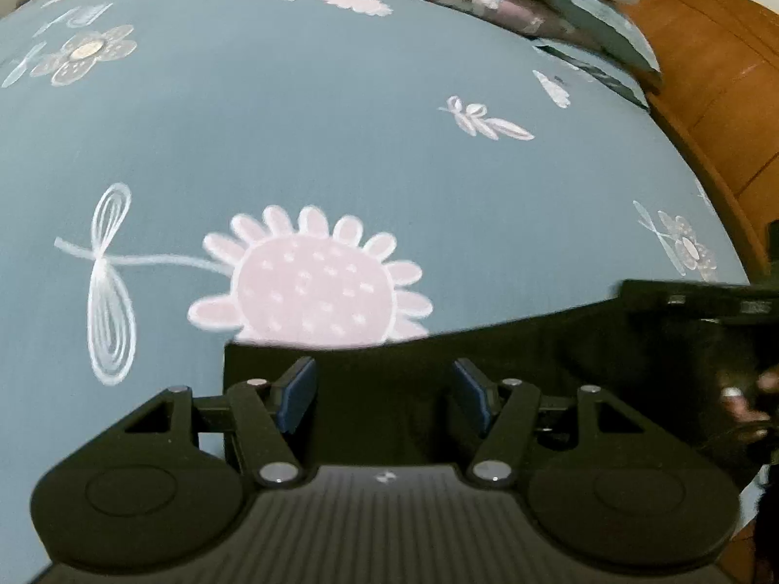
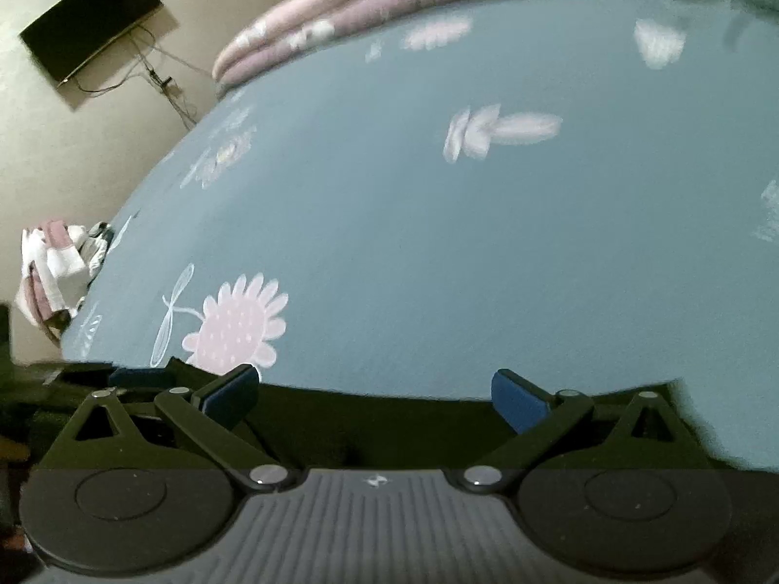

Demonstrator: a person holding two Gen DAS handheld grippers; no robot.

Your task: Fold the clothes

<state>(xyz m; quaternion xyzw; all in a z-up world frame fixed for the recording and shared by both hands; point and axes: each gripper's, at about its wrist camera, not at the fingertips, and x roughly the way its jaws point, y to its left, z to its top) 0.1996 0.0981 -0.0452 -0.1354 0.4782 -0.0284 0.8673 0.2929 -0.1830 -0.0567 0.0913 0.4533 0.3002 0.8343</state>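
Blue floral bedsheet (image 1: 341, 121), dark garment (image 1: 535, 355) beneath both hand-held grippers, left (image 1: 384, 392) and right (image 2: 377, 401) spread wide, empty.

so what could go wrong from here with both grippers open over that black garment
1. The black garment lies at the near edge of the blue floral bedsheet; the open left gripper could pinch the sheet along with it.
2. The right gripper is spread wider, so the two grips may close unevenly and skew the fold.
3. The right wrist view is blurred, so placement could be off.
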